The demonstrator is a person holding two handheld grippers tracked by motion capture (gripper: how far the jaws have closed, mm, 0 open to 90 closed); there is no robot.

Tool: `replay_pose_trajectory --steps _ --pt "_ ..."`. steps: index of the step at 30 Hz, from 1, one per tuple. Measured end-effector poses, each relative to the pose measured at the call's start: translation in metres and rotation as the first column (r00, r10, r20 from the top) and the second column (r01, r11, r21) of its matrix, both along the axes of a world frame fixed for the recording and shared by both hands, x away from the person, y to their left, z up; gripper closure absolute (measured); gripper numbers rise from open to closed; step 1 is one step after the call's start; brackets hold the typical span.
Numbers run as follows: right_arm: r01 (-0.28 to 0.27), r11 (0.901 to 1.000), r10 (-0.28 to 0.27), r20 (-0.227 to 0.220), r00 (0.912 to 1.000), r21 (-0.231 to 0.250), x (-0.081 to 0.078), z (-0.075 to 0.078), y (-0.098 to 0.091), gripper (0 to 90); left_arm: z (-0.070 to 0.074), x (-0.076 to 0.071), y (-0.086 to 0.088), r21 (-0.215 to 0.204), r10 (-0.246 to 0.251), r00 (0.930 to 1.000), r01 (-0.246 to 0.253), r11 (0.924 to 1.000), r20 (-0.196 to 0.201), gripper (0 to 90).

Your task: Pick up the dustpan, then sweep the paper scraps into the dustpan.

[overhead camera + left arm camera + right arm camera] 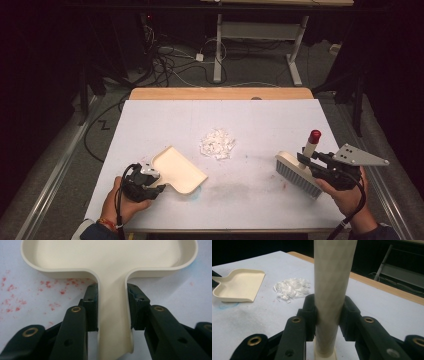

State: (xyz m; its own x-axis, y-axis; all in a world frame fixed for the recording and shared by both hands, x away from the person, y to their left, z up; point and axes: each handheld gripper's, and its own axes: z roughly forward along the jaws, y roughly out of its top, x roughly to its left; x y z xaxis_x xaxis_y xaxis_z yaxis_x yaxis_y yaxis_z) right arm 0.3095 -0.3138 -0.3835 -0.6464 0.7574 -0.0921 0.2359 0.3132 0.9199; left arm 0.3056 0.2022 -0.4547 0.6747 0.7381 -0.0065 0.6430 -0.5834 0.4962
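Left gripper [112, 312] is clamping the dustpan [110, 257] handle, pan ahead of jaws. Right gripper [328, 315] is squeezing the brush [332, 277] handle upright between jaws. Both look light and rigid; paper scraps [292, 288] beyond the jaws look flyaway.

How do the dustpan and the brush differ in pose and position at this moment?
The dustpan lies flat on the table at the left, held by the left gripper; the brush stands bristles-down at the right, its handle rising through the right gripper. The brush has a red tip; the dustpan is plain cream. Both are gripped by their handles.
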Motion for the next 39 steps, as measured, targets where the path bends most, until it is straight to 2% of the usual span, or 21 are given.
replay_pose_trajectory --steps 5,12,14,15,17,19,20,21,22,23,24,25,26,30,33,34,35,36,38,39 --pt "-0.015 0.9997 0.016 -0.011 0.9998 0.019 0.006 -0.001 0.002 70.7 -0.005 -0.001 -0.001 0.016 -0.007 0.9999 0.007 0.9999 -0.008 63.9" --pt "-0.028 0.9994 0.028 0.009 0.9996 0.021 0.009 0.004 0.012 70.8 -0.005 -0.003 0.000 0.025 -0.018 0.9998 0.018 0.9995 -0.007 63.9" --pt "-0.029 0.9995 0.029 0.019 0.9994 0.012 0.013 0.006 0.017 70.8 -0.004 -0.003 0.000 0.030 -0.022 0.9997 0.022 0.9993 -0.007 64.0" --pt "-0.032 0.9995 0.032 0.038 0.9987 0.006 0.017 0.009 0.022 70.8 -0.004 -0.003 0.000 0.030 -0.023 0.9997 0.023 0.9993 -0.007 63.9" --pt "-0.034 0.9994 0.034 0.041 0.9986 0.006 0.020 0.010 0.025 70.8 -0.004 -0.003 0.000 0.027 -0.022 0.9997 0.023 0.9994 -0.010 64.0" --pt "-0.040 0.9992 0.040 0.059 0.9975 0.001 0.033 0.014 0.037 70.8 -0.003 -0.002 0.000 0.025 -0.024 0.9996 0.024 0.9994 -0.012 63.9" --pt "-0.040 0.9992 0.040 0.059 0.9975 0.001 0.033 0.014 0.037 70.8 -0.003 -0.001 -0.001 0.027 -0.027 0.9996 0.027 0.9993 -0.013 63.9" --pt "-0.047 0.9989 0.047 0.065 0.9968 -0.007 0.047 0.017 0.047 70.8 -0.003 -0.001 -0.001 0.031 -0.033 0.9993 0.034 0.9990 -0.015 63.9" --pt "-0.047 0.9989 0.047 0.065 0.9968 -0.007 0.047 0.017 0.047 70.8 -0.003 -0.001 -0.001 0.031 -0.033 0.9993 0.034 0.9990 -0.015 63.9" --pt "-0.050 0.9988 0.050 0.074 0.9960 -0.003 0.063 0.019 0.057 70.8 -0.004 -0.001 -0.001 0.027 -0.033 0.9993 0.033 0.9991 -0.017 63.9" --pt "-0.049 0.9987 0.050 0.080 0.9956 -0.015 0.072 0.021 0.063 70.8 -0.004 -0.001 -0.001 0.027 -0.033 0.9993 0.033 0.9991 -0.017 64.0" --pt "-0.049 0.9987 0.050 0.080 0.9956 -0.015 0.072 0.021 0.063 70.8 -0.004 -0.001 -0.001 0.026 -0.034 0.9993 0.035 0.9991 -0.018 64.0" --pt "-0.032 0.9991 0.034 0.079 0.9963 -0.026 0.090 0.023 0.073 70.8 -0.004 -0.001 0.000 0.026 -0.038 0.9991 0.038 0.9989 -0.019 64.0" --pt "0.002 0.9988 0.002 0.079 0.9969 -0.048 0.124 0.026 0.092 70.8 -0.005 0.001 0.001 0.030 -0.046 0.9986 0.046 0.9985 -0.025 63.9" --pt "0.029 0.9966 -0.022 0.091 0.9956 -0.077 0.141 0.023 0.108 70.8 -0.005 0.000 0.000 0.034 -0.047 0.9986 0.048 0.9983 -0.025 63.9" --pt "0.029 0.9966 -0.022 0.091 0.9956 -0.077 0.141 0.023 0.108 70.8 -0.005 0.000 0.000 0.034 -0.047 0.9986 0.048 0.9983 -0.025 63.9" --pt "0.051 0.9946 -0.041 0.110 0.9931 -0.091 0.150 0.019 0.119 70.8 -0.005 -0.001 0.001 0.031 -0.046 0.9986 0.047 0.9984 -0.026 64.0" --pt "0.052 0.9937 -0.041 0.110 0.9931 -0.099 0.154 0.017 0.124 70.8 -0.005 -0.001 0.001 0.031 -0.046 0.9986 0.047 0.9984 -0.026 63.9" --pt "0.058 0.9931 -0.046 0.115 0.9923 -0.102 0.158 0.015 0.129 70.8 -0.005 -0.001 0.001 0.032 -0.048 0.9985 0.049 0.9983 -0.025 63.9" --pt "0.068 0.9932 -0.057 0.116 0.9917 -0.094 0.165 0.010 0.138 70.8 -0.005 -0.001 0.001 0.033 -0.047 0.9985 0.048 0.9983 -0.026 64.0"
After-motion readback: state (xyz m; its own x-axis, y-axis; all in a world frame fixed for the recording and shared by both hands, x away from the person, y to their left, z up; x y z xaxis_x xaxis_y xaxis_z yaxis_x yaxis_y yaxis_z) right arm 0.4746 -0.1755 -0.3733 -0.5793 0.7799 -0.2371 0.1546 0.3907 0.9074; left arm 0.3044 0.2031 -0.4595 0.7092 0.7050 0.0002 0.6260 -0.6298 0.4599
